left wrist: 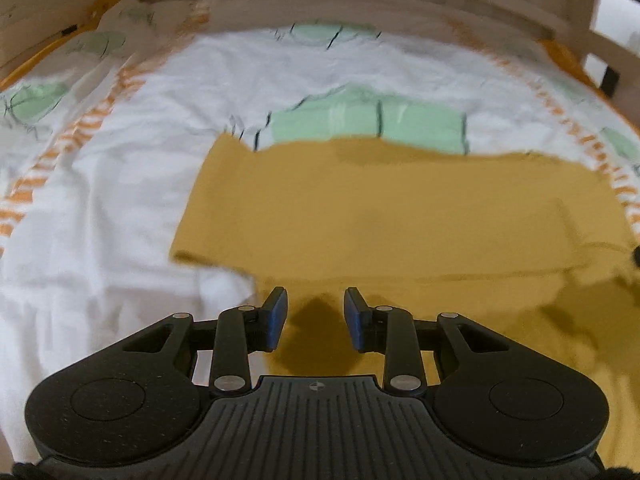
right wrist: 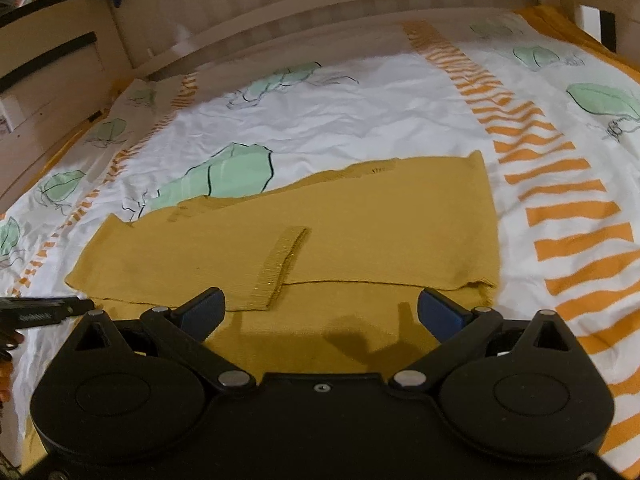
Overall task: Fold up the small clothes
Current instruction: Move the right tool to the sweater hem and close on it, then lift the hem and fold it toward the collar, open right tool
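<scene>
Hovering over mustard garment [right wrist: 320, 240] near edge, L gripper [left wrist: 316, 300] jaws narrow, R gripper [right wrist: 320, 300] wide, both empty.

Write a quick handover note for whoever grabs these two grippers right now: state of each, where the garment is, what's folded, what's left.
Left gripper: open, nothing between its fingers, above the near edge of the mustard-yellow knit garment.
Right gripper: open wide, empty, also above the near edge.
Garment: lies flat on the white duvet with green leaf prints and orange stripes, on a wooden-framed bed.
Done: one sleeve, with its ribbed cuff, looks folded in across the body.
Left: probably the remaining folds into a compact stack; nothing is gripped yet.
</scene>
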The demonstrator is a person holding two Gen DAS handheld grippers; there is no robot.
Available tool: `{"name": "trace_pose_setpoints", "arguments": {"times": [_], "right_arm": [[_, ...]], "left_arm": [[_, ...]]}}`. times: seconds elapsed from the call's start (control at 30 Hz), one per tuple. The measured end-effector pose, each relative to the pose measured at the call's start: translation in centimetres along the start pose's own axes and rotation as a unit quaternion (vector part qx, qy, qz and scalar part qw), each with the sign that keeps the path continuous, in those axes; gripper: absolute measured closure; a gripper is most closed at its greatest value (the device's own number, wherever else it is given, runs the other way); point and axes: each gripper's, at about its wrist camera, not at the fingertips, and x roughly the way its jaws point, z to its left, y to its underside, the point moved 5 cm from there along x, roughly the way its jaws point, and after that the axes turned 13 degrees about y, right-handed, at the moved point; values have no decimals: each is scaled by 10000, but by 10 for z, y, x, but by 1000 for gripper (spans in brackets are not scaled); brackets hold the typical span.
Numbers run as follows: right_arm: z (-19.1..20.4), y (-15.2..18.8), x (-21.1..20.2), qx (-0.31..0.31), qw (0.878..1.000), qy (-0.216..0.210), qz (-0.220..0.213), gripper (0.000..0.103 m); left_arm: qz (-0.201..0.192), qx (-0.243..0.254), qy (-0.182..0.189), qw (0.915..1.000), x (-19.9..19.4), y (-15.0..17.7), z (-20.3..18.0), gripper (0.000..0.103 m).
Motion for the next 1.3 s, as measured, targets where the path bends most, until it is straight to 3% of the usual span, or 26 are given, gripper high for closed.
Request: {"name": "trace_pose_setpoints", "arguments": {"times": [0.17,0.3,0.37,0.63,0.9,1.1,1.17,1.23,1.3], "right_arm": [[9,-1,0,-133,9995,-192,-231,1],[17,-2,1,-188,9982,-413,-382,2],[22,-4,5,-212,9978,-546,-305,11],[40,-14,29,-74,9973,-730,-21,27],[38,-17,59,625,9954,-557,461,35],[46,-18,64,497,9957,-483,619,51],[51,-20,67,417,9958,-447,678,71],[54,-21,68,393,9957,-391,736,84],[57,-24,67,353,9961,-317,745,88]], "left_arm": [[-147,-117,-31,9998,5,13,5,72],[-425,-548,63,9976,6,20,11,71],[-437,-667,65,9968,6,18,12,69],[-256,-635,54,9976,7,14,11,69],[1,-1086,385,9933,0,-3,26,69],[-361,-1310,484,9895,-20,-32,46,69],[-499,-1404,452,9878,-29,-41,55,69],[-611,-1499,454,9858,-36,-49,63,68],[-703,-1625,511,9829,-42,-55,70,68]]}}
